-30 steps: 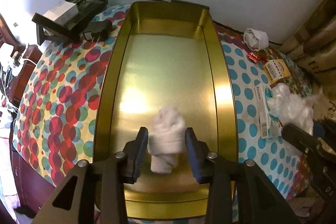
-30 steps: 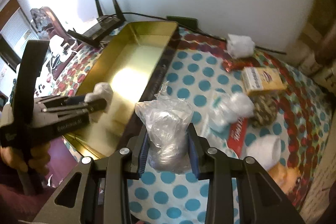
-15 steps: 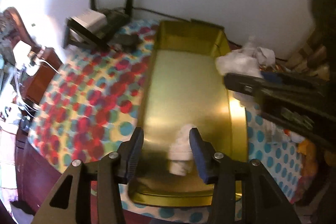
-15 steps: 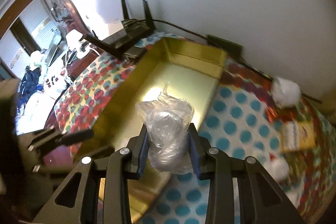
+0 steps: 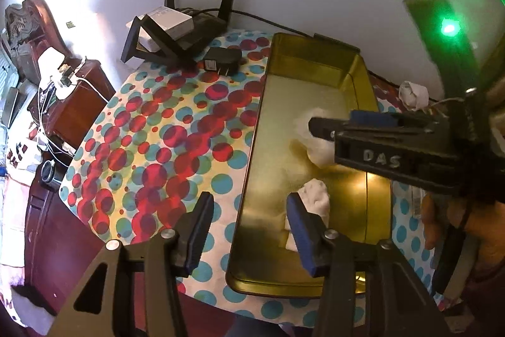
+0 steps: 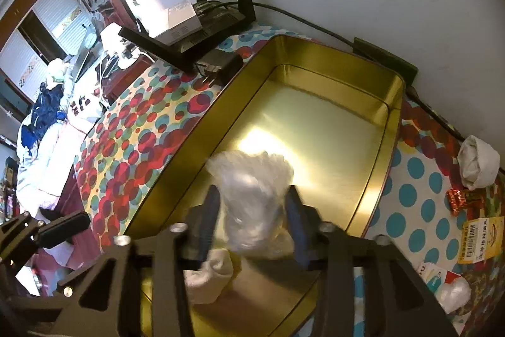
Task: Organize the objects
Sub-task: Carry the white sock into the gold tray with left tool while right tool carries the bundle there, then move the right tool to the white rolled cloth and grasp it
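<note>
R gripper (image 6: 252,223) over gold tin (image 6: 202,122), jaws opening, crinkled plastic bag (image 6: 252,188) between them, upright (drop looks imminent). White sock roll (image 5: 312,204) on tin floor just below. L gripper (image 5: 249,229) empty, opening, off tin's left rim.

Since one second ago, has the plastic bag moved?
Yes. The plastic bag, between the opening right gripper jaws, went from over the dotted cloth to over the gold tray.

Daylight is blowing out the upper left wall, glare is bouncing off the gold tray (image 6: 391,103), edges are bending and darkening, and the plastic bag (image 6: 252,195) is blurring.
</note>
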`<state>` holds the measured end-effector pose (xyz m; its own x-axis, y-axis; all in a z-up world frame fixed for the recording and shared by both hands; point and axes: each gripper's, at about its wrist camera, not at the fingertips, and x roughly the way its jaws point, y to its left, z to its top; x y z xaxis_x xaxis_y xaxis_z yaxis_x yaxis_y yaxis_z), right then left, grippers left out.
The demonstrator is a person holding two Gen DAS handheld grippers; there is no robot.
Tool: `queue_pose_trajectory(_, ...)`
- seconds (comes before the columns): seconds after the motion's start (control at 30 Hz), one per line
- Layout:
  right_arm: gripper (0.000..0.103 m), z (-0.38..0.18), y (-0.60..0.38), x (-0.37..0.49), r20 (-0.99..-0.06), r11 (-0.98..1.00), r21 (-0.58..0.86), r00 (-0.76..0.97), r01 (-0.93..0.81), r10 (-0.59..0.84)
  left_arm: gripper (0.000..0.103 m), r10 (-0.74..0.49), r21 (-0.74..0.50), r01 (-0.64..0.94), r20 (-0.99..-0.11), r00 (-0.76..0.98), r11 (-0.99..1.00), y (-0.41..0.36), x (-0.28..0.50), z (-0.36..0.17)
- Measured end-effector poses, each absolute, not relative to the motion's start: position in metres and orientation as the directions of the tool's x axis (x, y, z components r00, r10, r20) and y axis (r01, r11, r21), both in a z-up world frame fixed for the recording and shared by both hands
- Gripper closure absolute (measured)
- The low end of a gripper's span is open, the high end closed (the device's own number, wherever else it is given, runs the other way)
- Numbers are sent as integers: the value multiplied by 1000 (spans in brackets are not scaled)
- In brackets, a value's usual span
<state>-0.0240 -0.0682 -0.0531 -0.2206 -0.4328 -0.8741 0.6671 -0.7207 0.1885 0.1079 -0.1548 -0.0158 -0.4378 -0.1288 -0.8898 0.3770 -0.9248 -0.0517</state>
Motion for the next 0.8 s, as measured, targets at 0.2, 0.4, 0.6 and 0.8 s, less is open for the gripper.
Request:
queue_pose_trajectory(0.2, 41, -35, -38, -25, -825, -757, 250, -277, 603, -493, 50, -104, -67, 336, -879, -465, -940, -144, 99, -11)
queue_pose_trajectory(0.4, 31, -12, 51, -3, -804, -876, 189, -443, 443, -397, 50, -65, -52, 225, -872, -485, -973, -112, 75, -7)
queue_pose_trajectory(0.6, 31, -23, 143, 20, -846, -958, 150, -469, 245, -253, 50, 2, -55, 90, -861, -508, -994, -68, 47, -1)
queue_pose_trajectory(0.8, 31, -36, 188, 24, -867, -984, 99, -472, 151, -159, 50, 50, -54, -5, -863, -503, -999, -29, 26, 0)
